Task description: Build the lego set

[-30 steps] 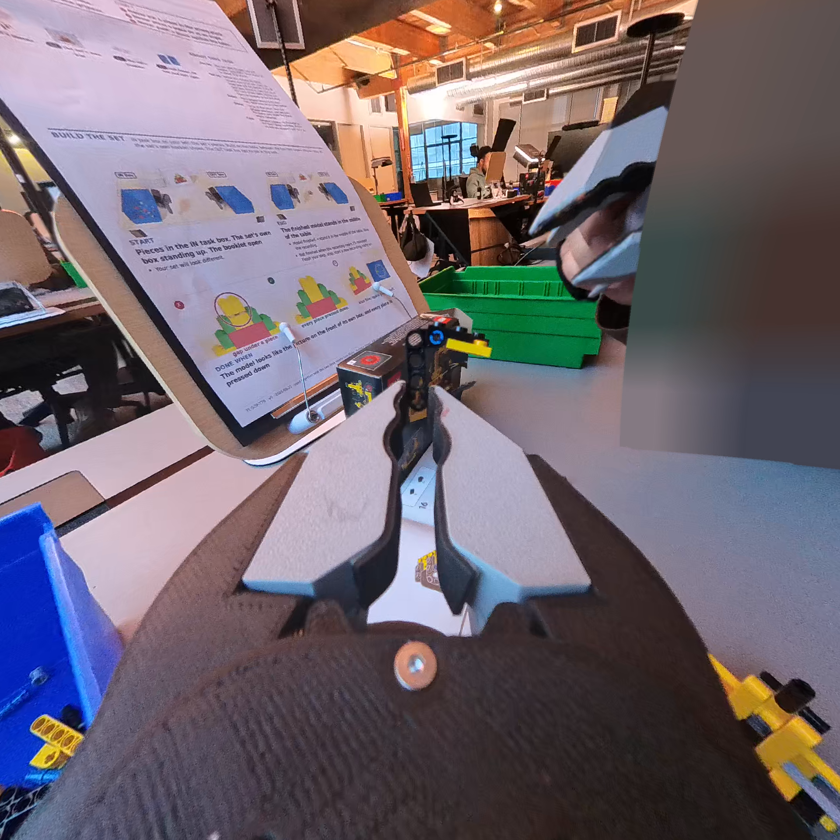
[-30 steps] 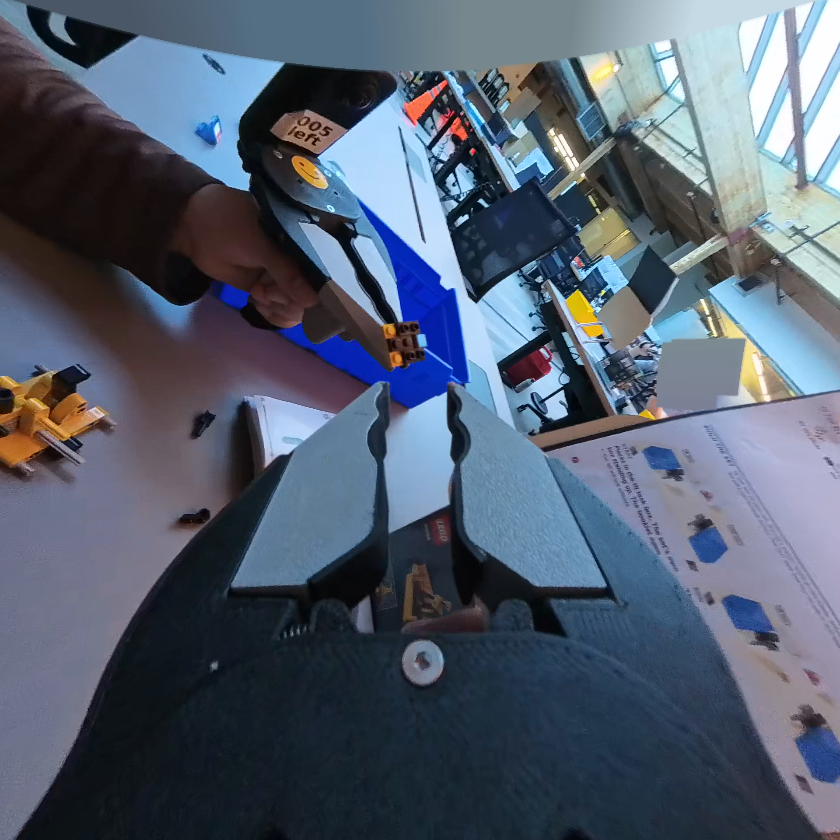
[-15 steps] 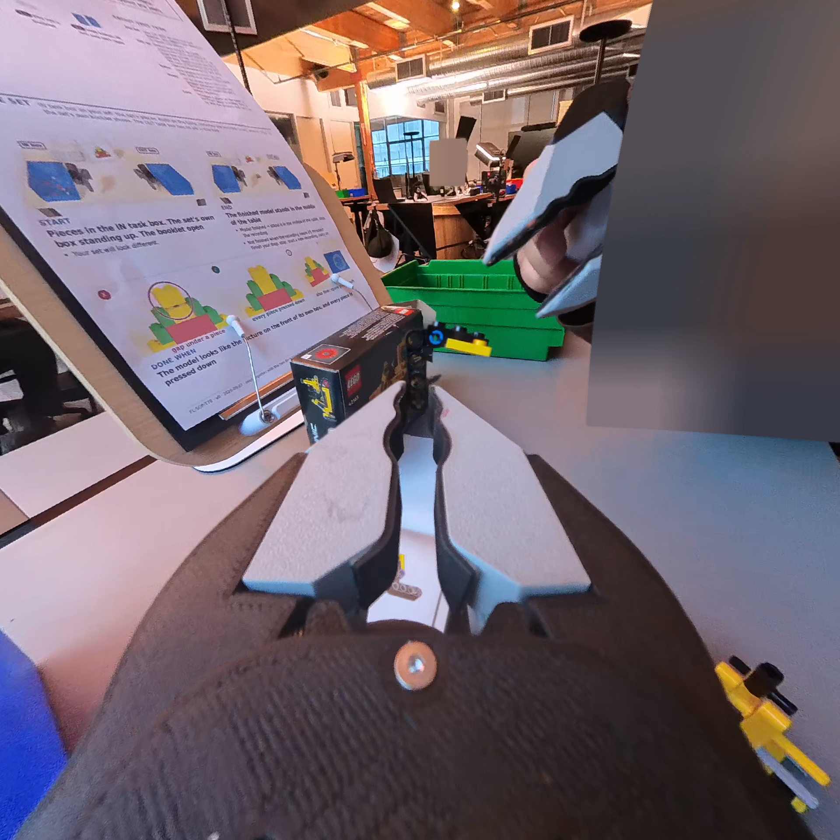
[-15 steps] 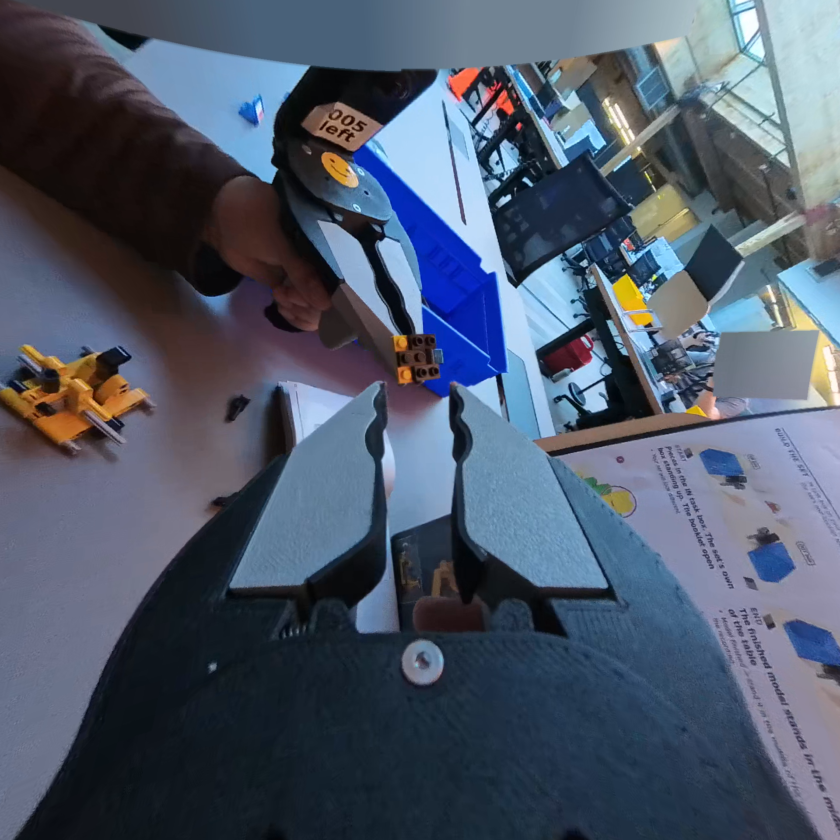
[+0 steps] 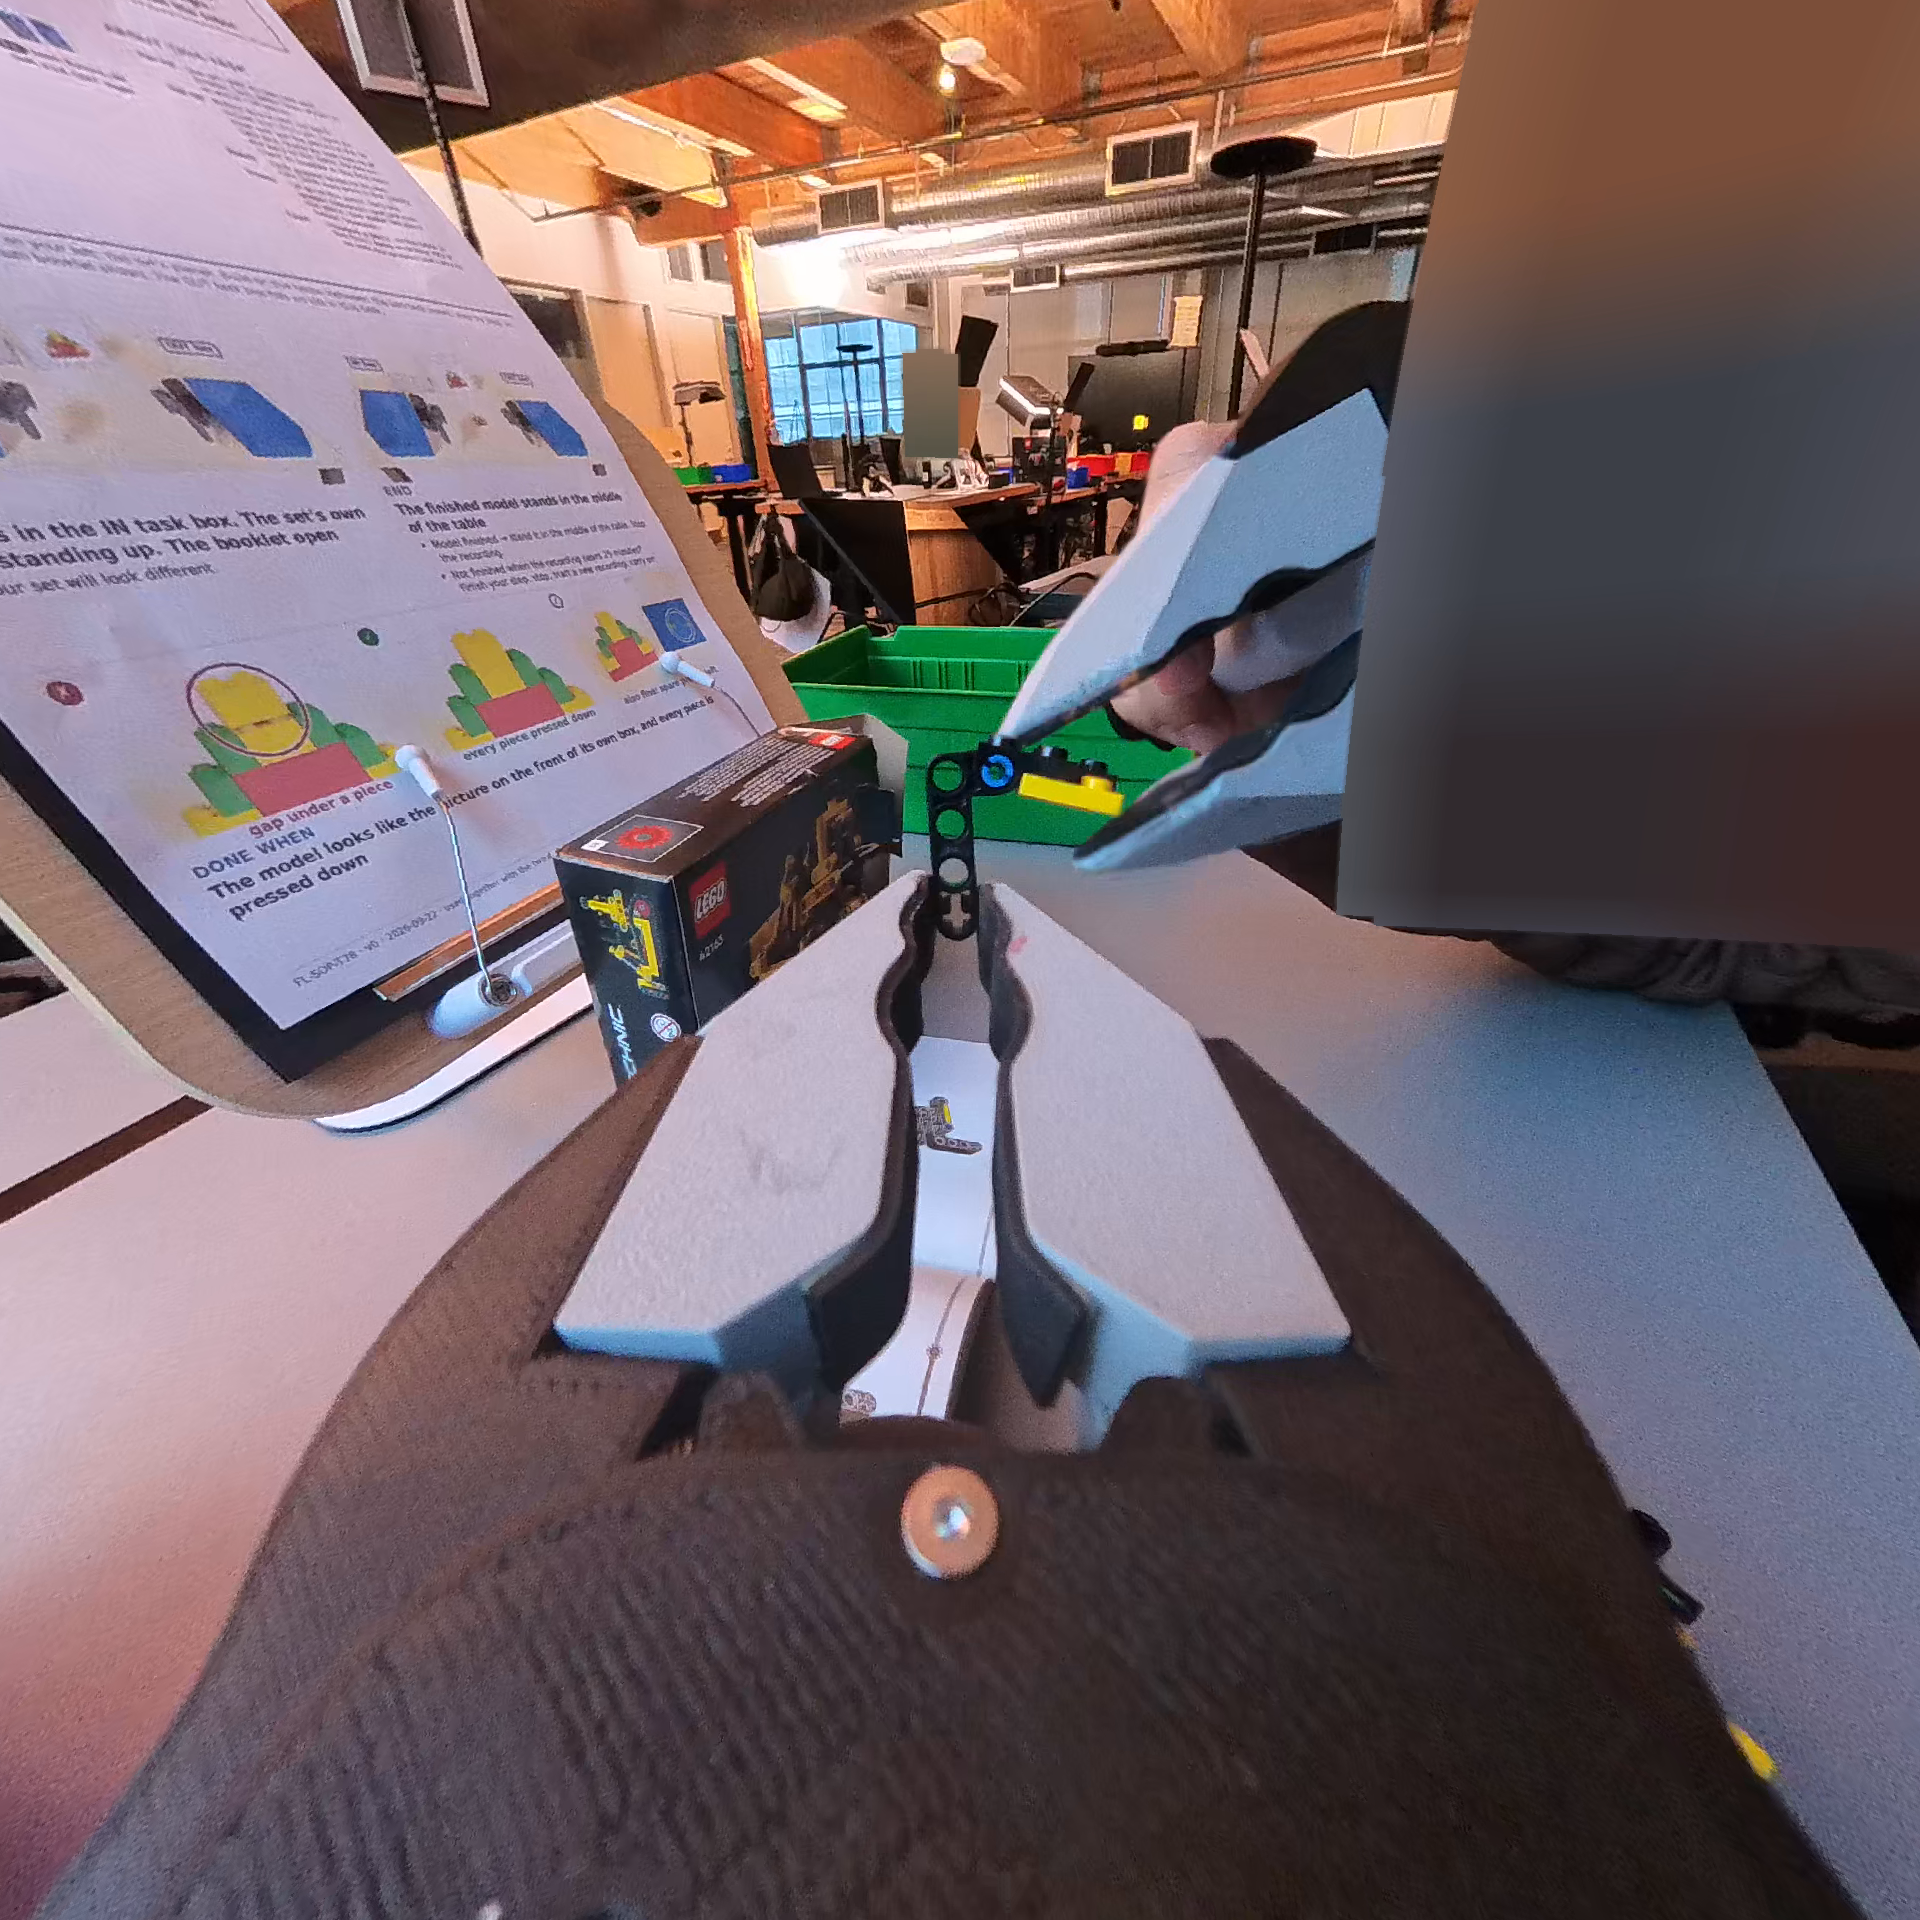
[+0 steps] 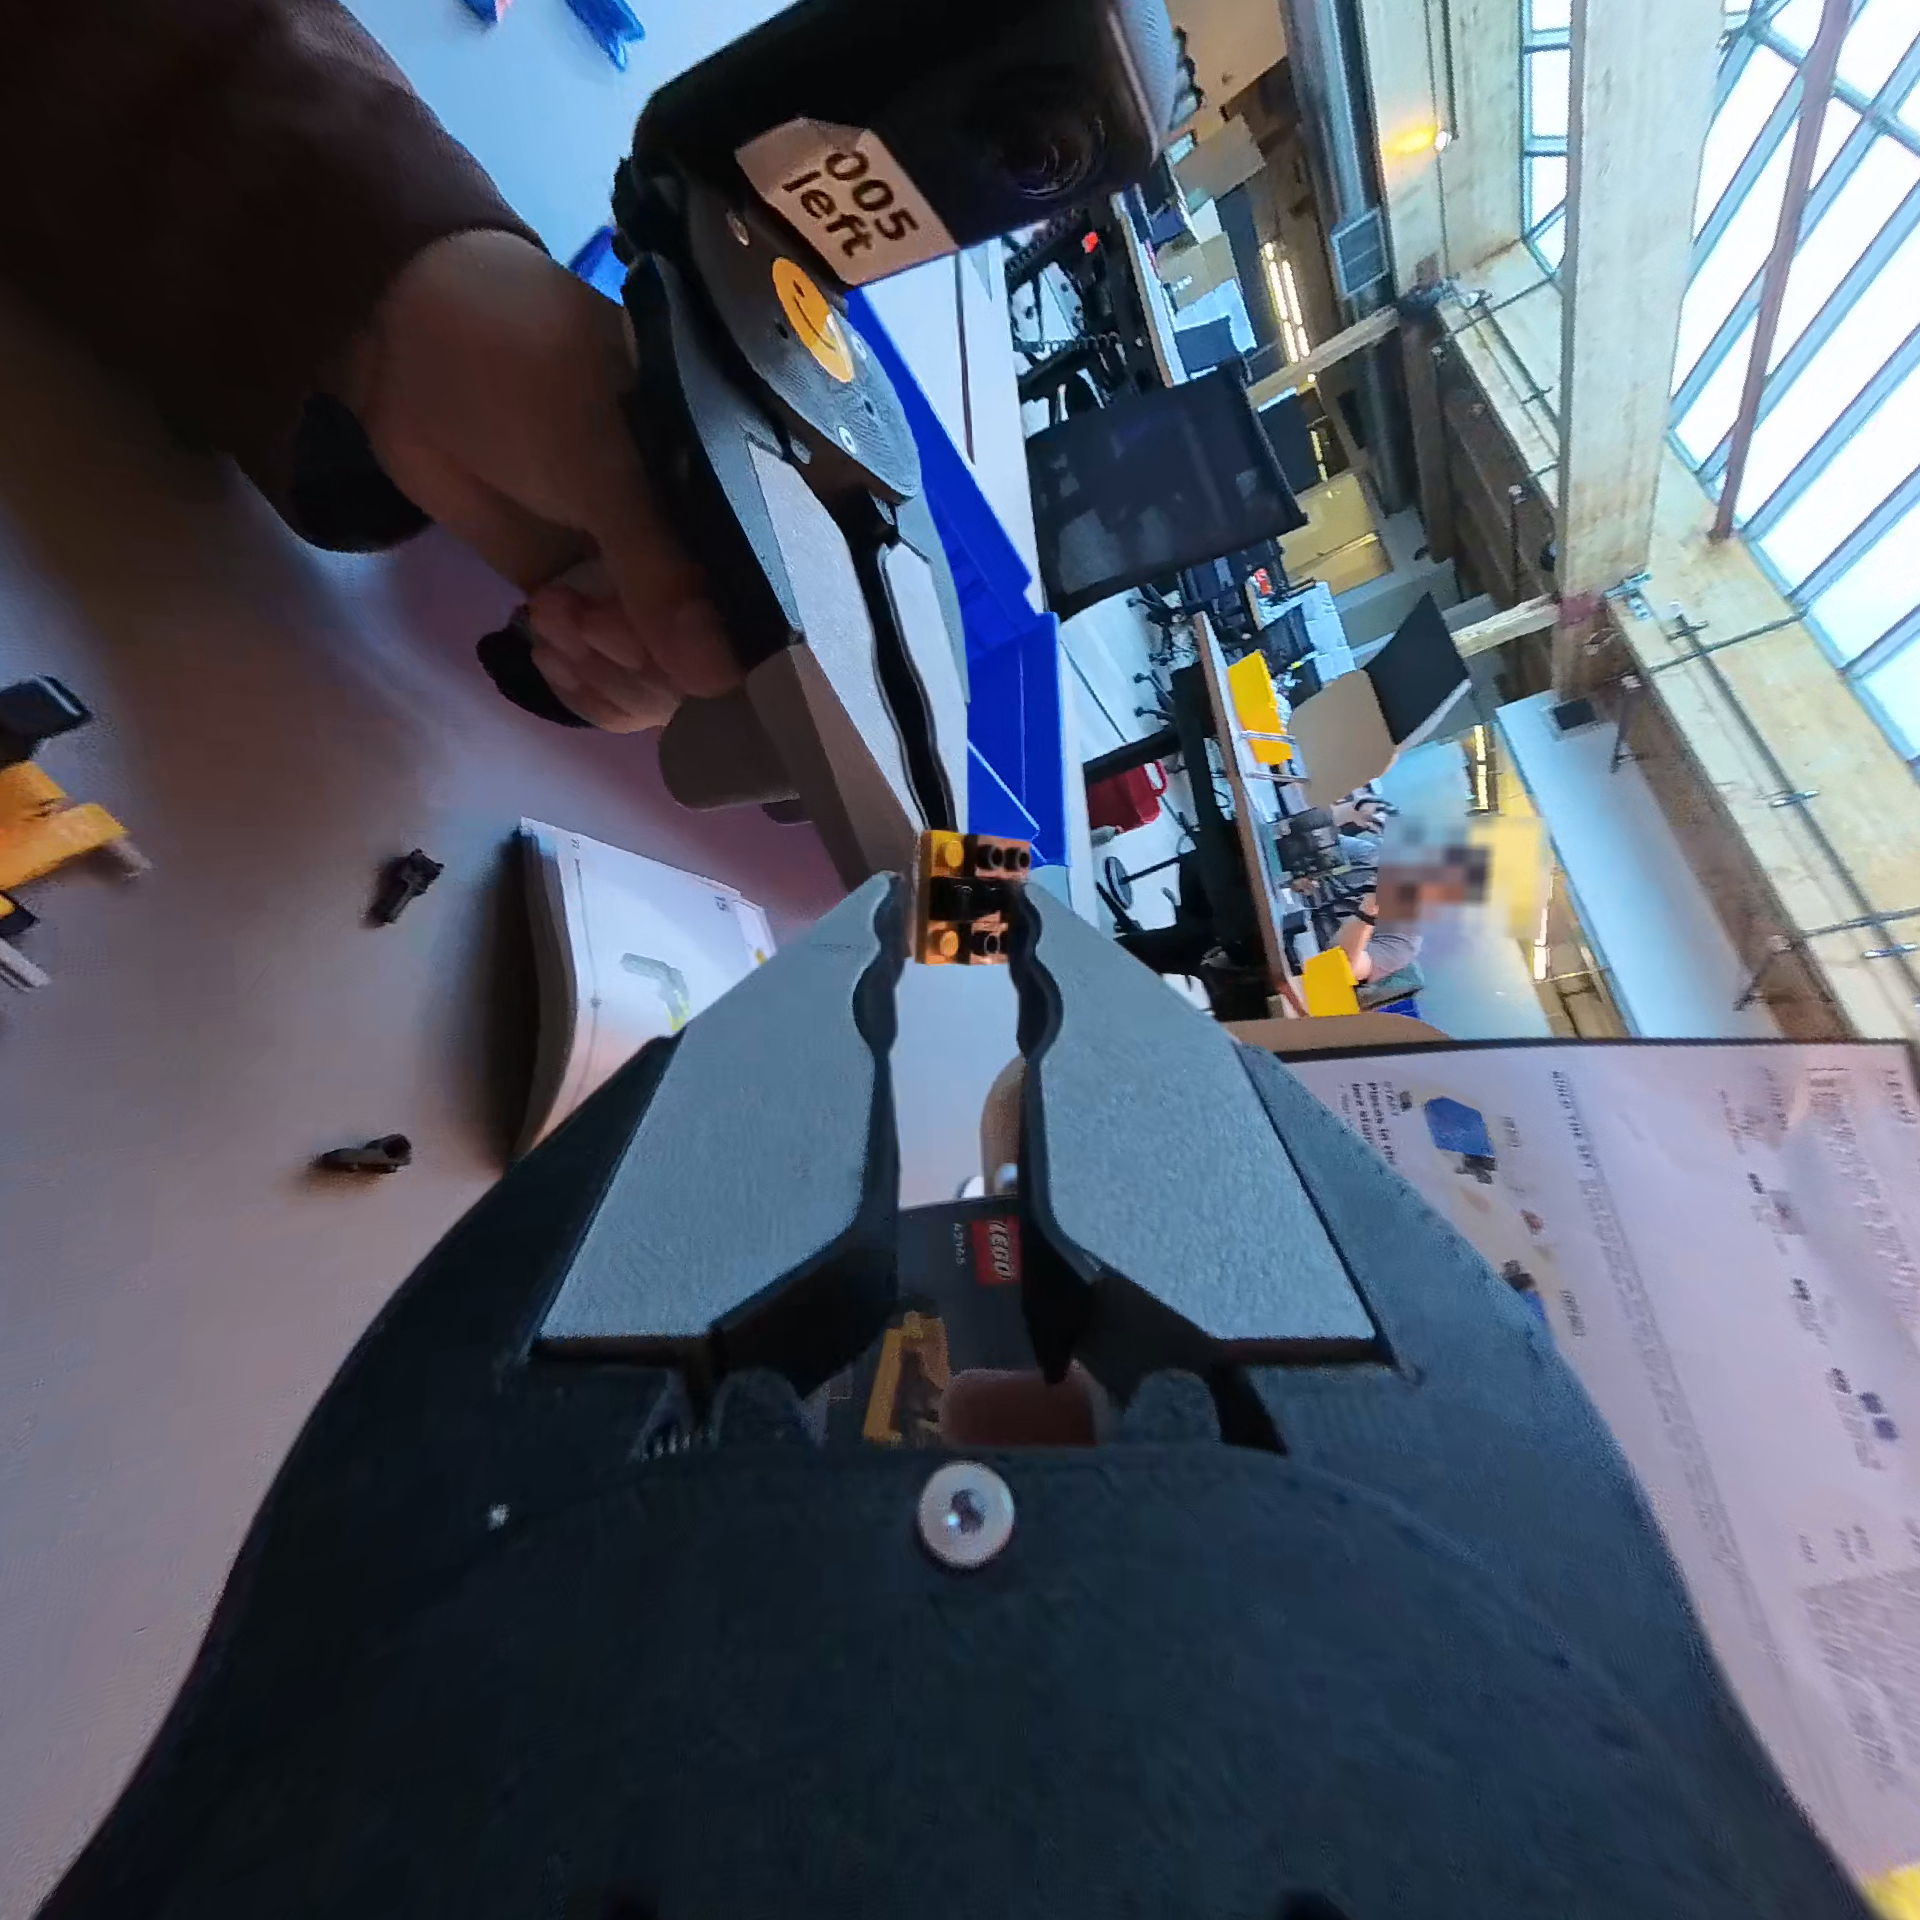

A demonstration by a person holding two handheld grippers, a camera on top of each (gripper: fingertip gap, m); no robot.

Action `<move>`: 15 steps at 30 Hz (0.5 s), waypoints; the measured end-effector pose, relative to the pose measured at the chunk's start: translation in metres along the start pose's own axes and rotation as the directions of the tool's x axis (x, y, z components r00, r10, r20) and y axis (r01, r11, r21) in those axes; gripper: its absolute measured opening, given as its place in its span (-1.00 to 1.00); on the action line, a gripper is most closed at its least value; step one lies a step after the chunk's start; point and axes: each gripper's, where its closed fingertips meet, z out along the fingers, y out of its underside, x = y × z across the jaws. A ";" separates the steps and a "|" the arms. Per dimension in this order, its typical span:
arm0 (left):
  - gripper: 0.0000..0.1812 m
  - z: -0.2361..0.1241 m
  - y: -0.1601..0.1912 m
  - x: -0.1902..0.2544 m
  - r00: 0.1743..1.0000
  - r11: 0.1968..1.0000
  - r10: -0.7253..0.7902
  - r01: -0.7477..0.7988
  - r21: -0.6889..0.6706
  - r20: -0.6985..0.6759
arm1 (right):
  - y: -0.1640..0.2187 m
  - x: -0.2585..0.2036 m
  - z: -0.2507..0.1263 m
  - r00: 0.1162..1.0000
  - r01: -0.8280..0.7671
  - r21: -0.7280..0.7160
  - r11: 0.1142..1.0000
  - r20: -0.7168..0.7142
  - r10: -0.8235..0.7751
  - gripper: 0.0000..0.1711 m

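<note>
My left gripper [image 5: 951, 904] is shut on a black holed beam [image 5: 952, 831] and holds it upright above the table. A blue pin [image 5: 995, 771] and a small yellow and black plate piece [image 5: 1070, 784] sit at the beam's top. My right gripper [image 5: 1049, 798] comes in from the right, open, with one finger above the yellow piece and one below. In the right wrist view the yellow and black piece [image 6: 966, 904] lies between my right gripper's [image 6: 956, 902] fingertips, and the left gripper [image 6: 925, 821] holds it from behind.
The set's box [image 5: 727, 904] stands by the tilted instruction board [image 5: 312, 623]. A green bin [image 5: 935, 675] is behind it. The open booklet [image 6: 623, 966] lies on the table. A yellow partly built model [image 6: 52, 821], two loose black pins [image 6: 400, 883] and a blue bin [image 6: 997, 665] are nearby. My two grippers' fingertips are within a few centimetres of each other.
My right gripper has moved in until its open fingers flank the yellow piece. My left gripper has lifted and turned a little, with the beam still in it.
</note>
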 end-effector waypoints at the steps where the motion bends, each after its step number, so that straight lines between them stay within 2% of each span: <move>1: -0.95 0.000 0.001 0.000 1.000 1.000 0.005 -0.005 -0.004 0.002 | 0.000 0.001 0.000 1.000 0.014 -0.005 1.000 -0.010 -0.014 -0.85; 8: -0.95 0.001 0.003 0.000 0.999 0.999 0.035 -0.035 -0.018 -0.002 | 0.002 -0.001 0.000 1.000 -0.010 -0.014 1.000 0.018 0.010 -0.86; 15: -0.94 0.001 0.002 0.005 0.998 0.997 0.068 -0.068 -0.021 -0.017 | 0.000 -0.002 -0.006 0.987 -0.121 0.028 0.992 0.106 0.118 -0.86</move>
